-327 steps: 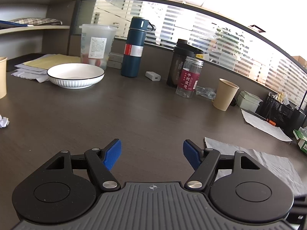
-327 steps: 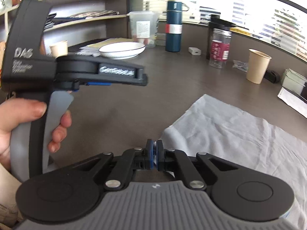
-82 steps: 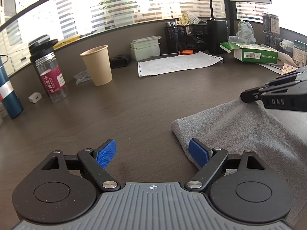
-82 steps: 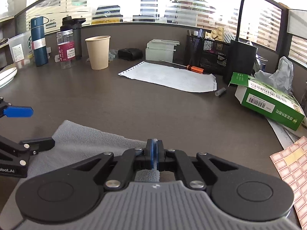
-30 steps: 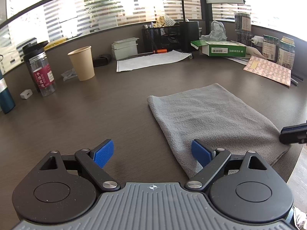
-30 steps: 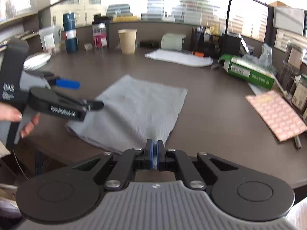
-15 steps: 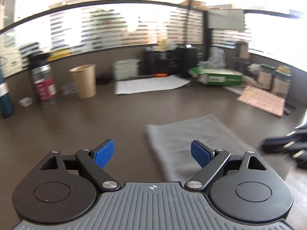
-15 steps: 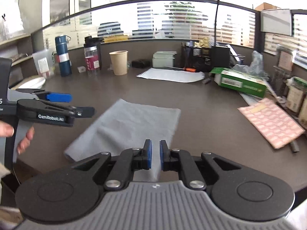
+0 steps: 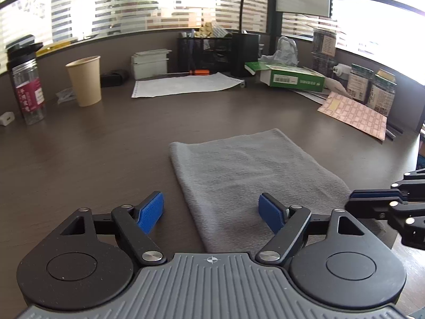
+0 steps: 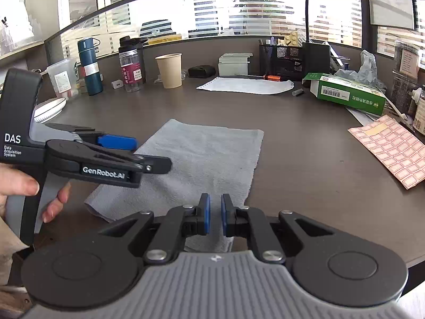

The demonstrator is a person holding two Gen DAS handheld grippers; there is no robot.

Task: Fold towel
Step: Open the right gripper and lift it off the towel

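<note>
The grey towel (image 9: pixel 249 170) lies flat on the dark bench (image 9: pixel 106 143) as a narrow folded rectangle, its near end at the bench edge. The right tool (image 10: pixel 215 214), pinched shut a second ago, has parted its pads to a narrow gap and holds nothing. The left tool (image 9: pixel 212 212) gapes wide and empty above the towel's near corner. With both let go, this fold looks finished; a further fold may follow.

Grey towel (image 9: pixel 252 170); blue pads (image 9: pixel 150 211); tan cup (image 9: pixel 84 81).
</note>
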